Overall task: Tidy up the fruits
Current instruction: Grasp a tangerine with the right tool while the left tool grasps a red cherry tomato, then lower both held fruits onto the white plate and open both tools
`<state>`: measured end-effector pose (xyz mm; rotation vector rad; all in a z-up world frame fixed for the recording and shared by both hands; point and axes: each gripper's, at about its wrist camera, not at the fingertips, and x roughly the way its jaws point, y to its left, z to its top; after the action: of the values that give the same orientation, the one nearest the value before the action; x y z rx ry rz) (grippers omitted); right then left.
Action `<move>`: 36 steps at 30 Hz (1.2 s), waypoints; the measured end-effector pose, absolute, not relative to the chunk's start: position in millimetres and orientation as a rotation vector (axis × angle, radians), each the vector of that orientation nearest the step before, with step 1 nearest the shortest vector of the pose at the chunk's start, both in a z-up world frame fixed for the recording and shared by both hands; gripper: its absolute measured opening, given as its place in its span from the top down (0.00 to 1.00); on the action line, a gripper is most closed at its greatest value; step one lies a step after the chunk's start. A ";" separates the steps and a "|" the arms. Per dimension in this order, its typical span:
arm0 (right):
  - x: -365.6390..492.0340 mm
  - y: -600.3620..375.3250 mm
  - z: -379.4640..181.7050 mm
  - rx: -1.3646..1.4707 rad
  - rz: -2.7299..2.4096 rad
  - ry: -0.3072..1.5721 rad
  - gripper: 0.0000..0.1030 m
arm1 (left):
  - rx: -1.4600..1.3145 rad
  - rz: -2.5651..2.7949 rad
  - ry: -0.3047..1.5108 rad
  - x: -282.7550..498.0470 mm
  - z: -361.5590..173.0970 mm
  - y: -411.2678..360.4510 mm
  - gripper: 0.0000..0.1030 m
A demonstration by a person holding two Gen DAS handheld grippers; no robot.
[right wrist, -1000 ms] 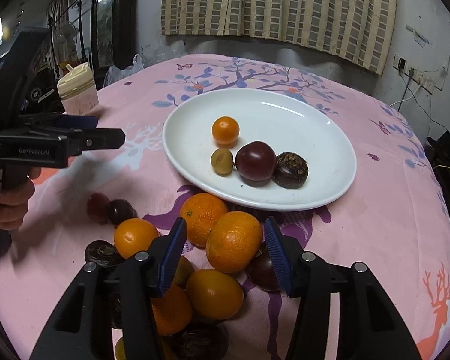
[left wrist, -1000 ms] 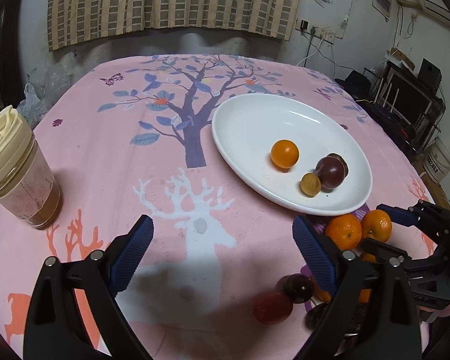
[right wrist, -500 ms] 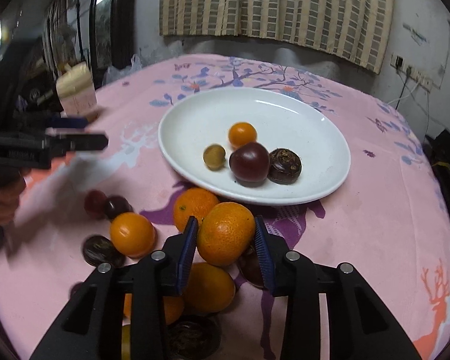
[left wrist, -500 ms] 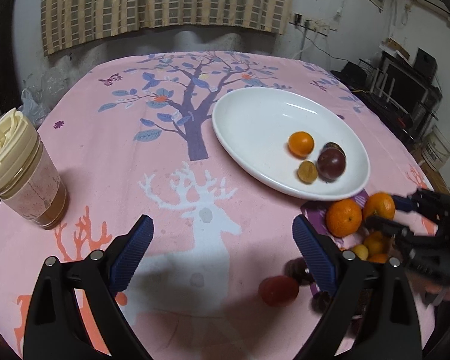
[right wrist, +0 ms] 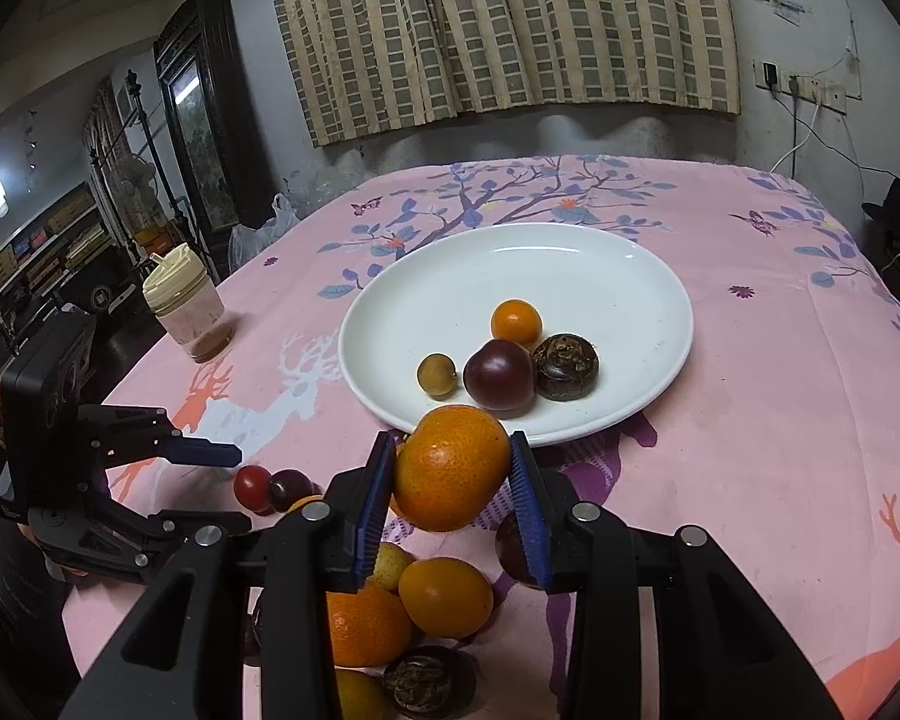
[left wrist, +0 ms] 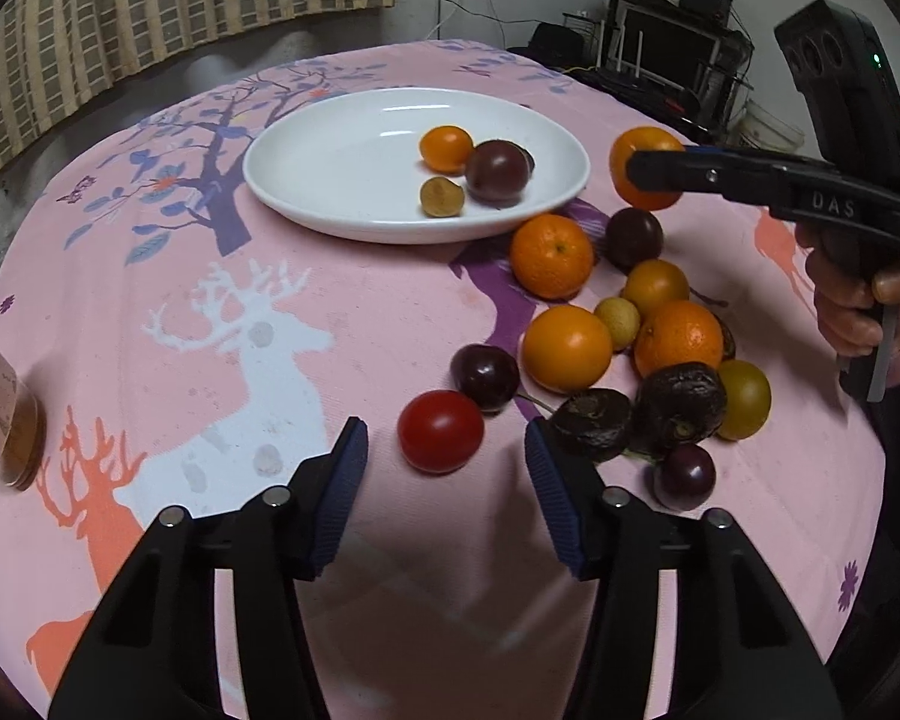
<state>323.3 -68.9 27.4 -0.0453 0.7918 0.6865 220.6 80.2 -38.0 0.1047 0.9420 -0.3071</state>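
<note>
left wrist: left gripper (left wrist: 446, 477) open, low over tablecloth (left wrist: 240, 360), red tomato (left wrist: 441, 432) just ahead btwn pads, loose fruit pile (left wrist: 630, 348) by plate's near edge.
right wrist: right gripper (right wrist: 453, 501) clamped on orange (right wrist: 452, 468), lifted off cloth just short of white plate (right wrist: 450, 300) rim; 4 fruits on plate.

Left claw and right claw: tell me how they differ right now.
The right claw is shut on a mandarin, lifted off the cloth near the white plate; the left claw is open and holds nothing. The right claw is above the fruit pile, while the left claw sits low, with a red cherry tomato just ahead of its gap. Both have black frames and blue pads.
</note>
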 end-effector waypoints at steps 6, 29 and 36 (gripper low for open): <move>322.5 -68.1 27.0 -0.054 0.687 0.791 0.62 | 0.122 -0.299 0.965 225.4 -47.2 75.1 0.59; 365.4 -85.2 36.2 0.140 0.575 0.710 0.62 | -0.046 -0.224 0.836 282.2 1.1 88.1 0.70; 414.1 -76.1 11.0 0.150 0.494 0.782 0.62 | -0.084 -0.129 0.866 362.2 -12.7 77.3 0.70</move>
<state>414.1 -76.1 11.0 0.1495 0.7816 0.4945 362.2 77.3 -12.7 -0.0838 0.8657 -0.1293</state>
